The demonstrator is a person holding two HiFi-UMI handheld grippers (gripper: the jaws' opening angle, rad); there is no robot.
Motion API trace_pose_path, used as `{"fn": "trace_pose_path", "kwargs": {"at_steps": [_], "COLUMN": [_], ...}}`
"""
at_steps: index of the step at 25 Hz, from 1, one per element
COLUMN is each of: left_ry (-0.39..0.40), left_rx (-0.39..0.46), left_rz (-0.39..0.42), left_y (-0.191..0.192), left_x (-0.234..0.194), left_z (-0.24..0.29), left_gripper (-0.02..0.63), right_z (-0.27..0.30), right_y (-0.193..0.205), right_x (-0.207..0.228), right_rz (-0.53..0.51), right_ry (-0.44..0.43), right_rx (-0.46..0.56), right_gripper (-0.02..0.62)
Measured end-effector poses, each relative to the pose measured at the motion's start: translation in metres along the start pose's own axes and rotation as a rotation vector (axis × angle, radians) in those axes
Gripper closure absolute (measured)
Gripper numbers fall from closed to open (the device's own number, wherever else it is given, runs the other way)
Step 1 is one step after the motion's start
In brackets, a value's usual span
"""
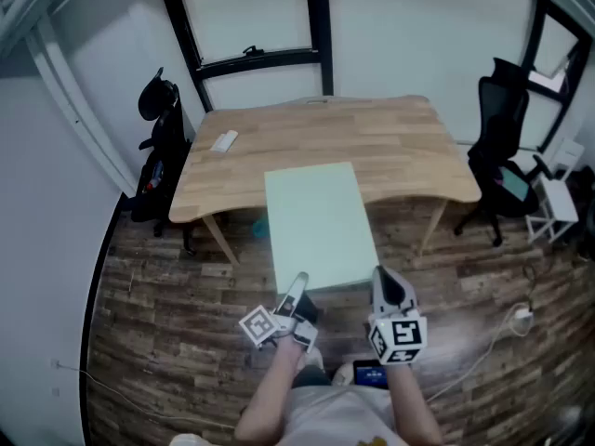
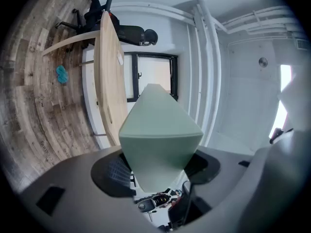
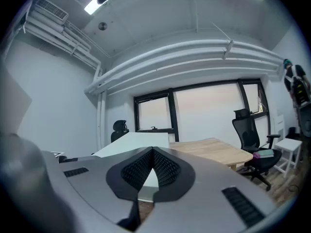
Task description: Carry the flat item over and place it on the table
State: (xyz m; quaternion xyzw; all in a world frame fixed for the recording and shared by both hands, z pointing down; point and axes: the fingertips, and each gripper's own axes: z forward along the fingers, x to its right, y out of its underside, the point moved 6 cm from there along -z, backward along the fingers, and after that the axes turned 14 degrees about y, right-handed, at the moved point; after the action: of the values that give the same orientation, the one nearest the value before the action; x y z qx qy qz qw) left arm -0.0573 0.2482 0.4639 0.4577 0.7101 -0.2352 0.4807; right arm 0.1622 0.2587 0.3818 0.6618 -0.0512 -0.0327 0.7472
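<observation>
Board [image 1: 316, 221], pale green and flat, fills the middle of the head view: its far end lies over the near edge of the wooden table [image 1: 390, 137], and its near end hangs out over the plank floor [image 1: 167, 314], where both claws meet it. The left claw [image 1: 299, 286] is rolled onto its side at the near left corner, and the right claw [image 1: 383, 282] sits at the near right corner. A small white object [image 1: 224, 141] lies on the far left of the table, and a black chair [image 1: 502, 137] stands to the right of it. In the left gripper view the left claw [image 2: 158, 168] has its jaws spread wide, and the corner of the board [image 2: 158, 125] fills the gap between them, its sides reaching both dark pads [image 2: 114, 171]. From there the board runs away towards the table [image 2: 108, 81], which shows as a thin strip at the left. In the right gripper view the right claw [image 3: 153, 155] has its jaws drawn almost together, the ribbed pads [image 3: 167, 169] meeting at their tips and pinching the thin edge of the board [image 3: 131, 142]. The pale sheet shows in the narrow gap below the tips. The table [image 3: 214, 149] lies beyond to the right.
</observation>
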Motion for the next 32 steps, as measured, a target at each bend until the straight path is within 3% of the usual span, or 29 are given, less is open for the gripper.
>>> {"fn": "trace_pose_path", "kwargs": {"at_steps": [23, 32], "left_ry": [-0.015, -0.018], "left_rx": [-0.043, -0.066], "left_rz": [-0.023, -0.022], "left_y": [0.003, -0.012], "left_x": [-0.007, -0.021], "left_z": [0.0, 0.022], "left_gripper": [0.314, 0.314], "right_z": [0.001, 0.029], "right_y": [0.0, 0.005], "right_x": [-0.003, 0.001], "right_rz": [0.022, 0.048], "right_ry": [-0.003, 0.004], "right_rx": [0.002, -0.026], "right_gripper": [0.598, 0.598]}}
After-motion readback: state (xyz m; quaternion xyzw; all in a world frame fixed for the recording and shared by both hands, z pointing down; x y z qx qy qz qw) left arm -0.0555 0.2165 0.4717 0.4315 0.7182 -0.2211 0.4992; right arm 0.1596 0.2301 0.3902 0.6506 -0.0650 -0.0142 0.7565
